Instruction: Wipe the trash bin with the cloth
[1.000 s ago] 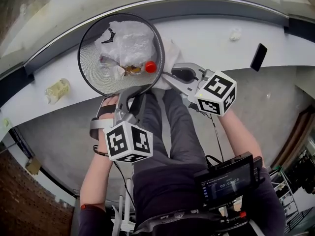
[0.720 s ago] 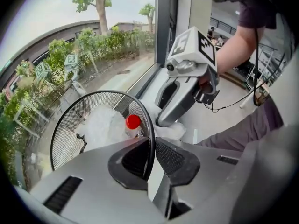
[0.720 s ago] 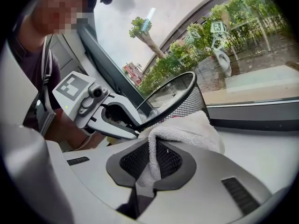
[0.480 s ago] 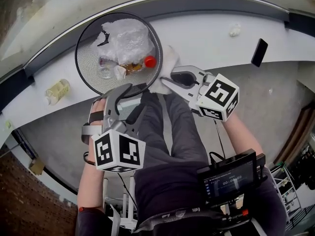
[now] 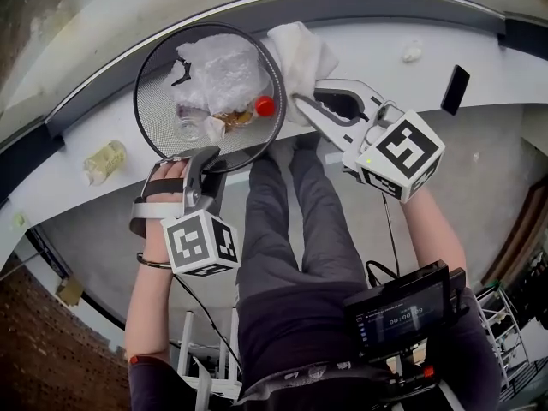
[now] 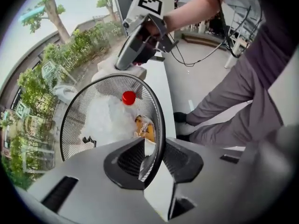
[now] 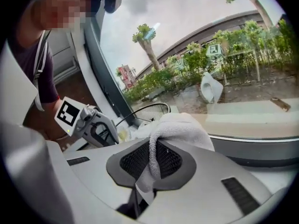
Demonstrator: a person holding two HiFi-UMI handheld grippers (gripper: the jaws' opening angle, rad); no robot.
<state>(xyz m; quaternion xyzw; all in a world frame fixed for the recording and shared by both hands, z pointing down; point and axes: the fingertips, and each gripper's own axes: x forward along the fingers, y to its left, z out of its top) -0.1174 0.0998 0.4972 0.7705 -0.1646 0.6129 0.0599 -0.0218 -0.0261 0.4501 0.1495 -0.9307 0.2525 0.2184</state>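
A black wire-mesh trash bin [image 5: 156, 114] stands on the white window ledge, holding a clear plastic bag [image 5: 218, 67], a red-capped bottle [image 5: 265, 105] and other scraps. My left gripper [image 5: 204, 156] points down over the bin's near rim. Its jaws have just been closing; the rim [image 6: 160, 125] runs between them and a gap still shows beside it. My right gripper [image 5: 301, 103] is shut on a white cloth [image 5: 300, 48], which bunches against the bin's right outer side. In the right gripper view the cloth [image 7: 182, 127] drapes over the pinching jaws.
A dark phone [image 5: 451, 90] and a crumpled scrap [image 5: 411, 53] lie on the ledge [image 5: 368, 54] to the right. A small clear bottle [image 5: 101, 160] lies at the left. Window glass runs along the far edge. The person's legs [image 5: 291, 212] stand against the ledge's front.
The right gripper carried the cloth up along the bin's right side toward the window. The left gripper let go of the near rim, slid left along it, and its jaws narrowed again.
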